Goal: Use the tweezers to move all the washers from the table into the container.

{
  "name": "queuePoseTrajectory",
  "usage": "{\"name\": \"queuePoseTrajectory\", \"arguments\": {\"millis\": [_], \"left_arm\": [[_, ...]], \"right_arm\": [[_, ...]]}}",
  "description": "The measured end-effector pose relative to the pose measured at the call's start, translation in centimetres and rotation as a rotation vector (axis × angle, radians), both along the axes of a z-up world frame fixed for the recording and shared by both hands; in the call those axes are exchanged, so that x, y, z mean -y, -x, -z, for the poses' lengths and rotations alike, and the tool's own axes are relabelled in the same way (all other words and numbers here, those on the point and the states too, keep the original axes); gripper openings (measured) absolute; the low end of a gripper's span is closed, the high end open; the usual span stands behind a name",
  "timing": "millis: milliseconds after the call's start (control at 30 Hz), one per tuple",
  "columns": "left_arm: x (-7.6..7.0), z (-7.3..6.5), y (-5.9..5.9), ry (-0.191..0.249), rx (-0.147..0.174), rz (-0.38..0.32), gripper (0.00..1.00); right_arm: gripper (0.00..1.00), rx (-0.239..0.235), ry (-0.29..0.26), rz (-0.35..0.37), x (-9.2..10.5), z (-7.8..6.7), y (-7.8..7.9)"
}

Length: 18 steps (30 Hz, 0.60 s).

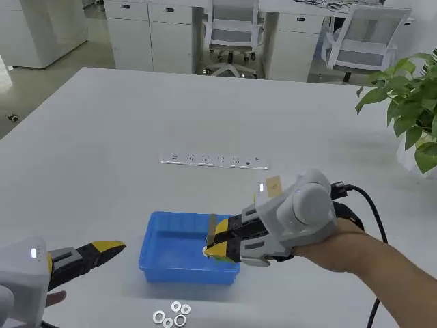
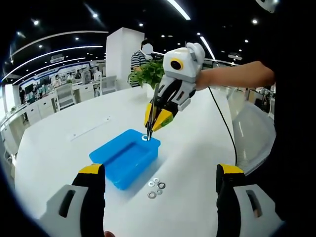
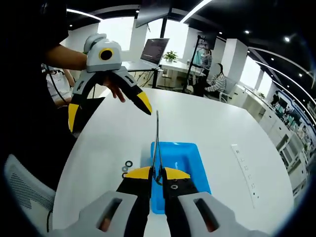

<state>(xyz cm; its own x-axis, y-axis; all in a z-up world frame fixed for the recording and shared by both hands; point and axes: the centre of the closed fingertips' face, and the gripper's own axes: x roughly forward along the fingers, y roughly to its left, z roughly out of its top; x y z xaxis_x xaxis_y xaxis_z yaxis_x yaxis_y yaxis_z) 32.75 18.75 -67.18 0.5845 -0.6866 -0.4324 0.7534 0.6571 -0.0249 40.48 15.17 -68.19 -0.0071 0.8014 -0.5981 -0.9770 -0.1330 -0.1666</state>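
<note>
A blue container (image 1: 179,261) (image 2: 118,160) (image 3: 190,160) stands near the table's front edge. Several washers (image 1: 171,315) (image 2: 156,186) (image 3: 127,166) lie in a cluster on the table just in front of it. My right gripper (image 1: 220,244) (image 2: 159,118) (image 3: 157,174) is shut on thin metal tweezers (image 2: 151,114) (image 3: 157,140), which point down over the container's near rim. A small washer (image 2: 145,138) sits at the tweezers' tip. My left gripper (image 1: 108,249) (image 2: 160,172) (image 3: 109,112) hovers open to the left of the container, holding nothing.
A white power strip (image 1: 213,160) lies across the middle of the table. A green plant (image 1: 410,102) stands at the right edge. Office chairs (image 1: 232,34) and cabinets are beyond the far edge. A black cable (image 1: 369,205) trails from the right gripper.
</note>
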Motion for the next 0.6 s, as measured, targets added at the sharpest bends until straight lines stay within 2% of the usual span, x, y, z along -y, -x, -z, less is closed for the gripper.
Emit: {"name": "queuePoseTrajectory", "arguments": {"millis": [400, 600], "left_arm": [[-0.8, 0.1, -0.2, 0.01, 0.004, -0.025, 0.99], [-1.0, 0.0, -0.5, 0.012, 0.007, -0.033, 0.99]], "right_arm": [[0.09, 0.013, 0.005, -0.001, -0.9, 1.9, -2.1], [0.09, 0.0, 0.002, 0.004, -1.3, 3.0, -3.0]]}}
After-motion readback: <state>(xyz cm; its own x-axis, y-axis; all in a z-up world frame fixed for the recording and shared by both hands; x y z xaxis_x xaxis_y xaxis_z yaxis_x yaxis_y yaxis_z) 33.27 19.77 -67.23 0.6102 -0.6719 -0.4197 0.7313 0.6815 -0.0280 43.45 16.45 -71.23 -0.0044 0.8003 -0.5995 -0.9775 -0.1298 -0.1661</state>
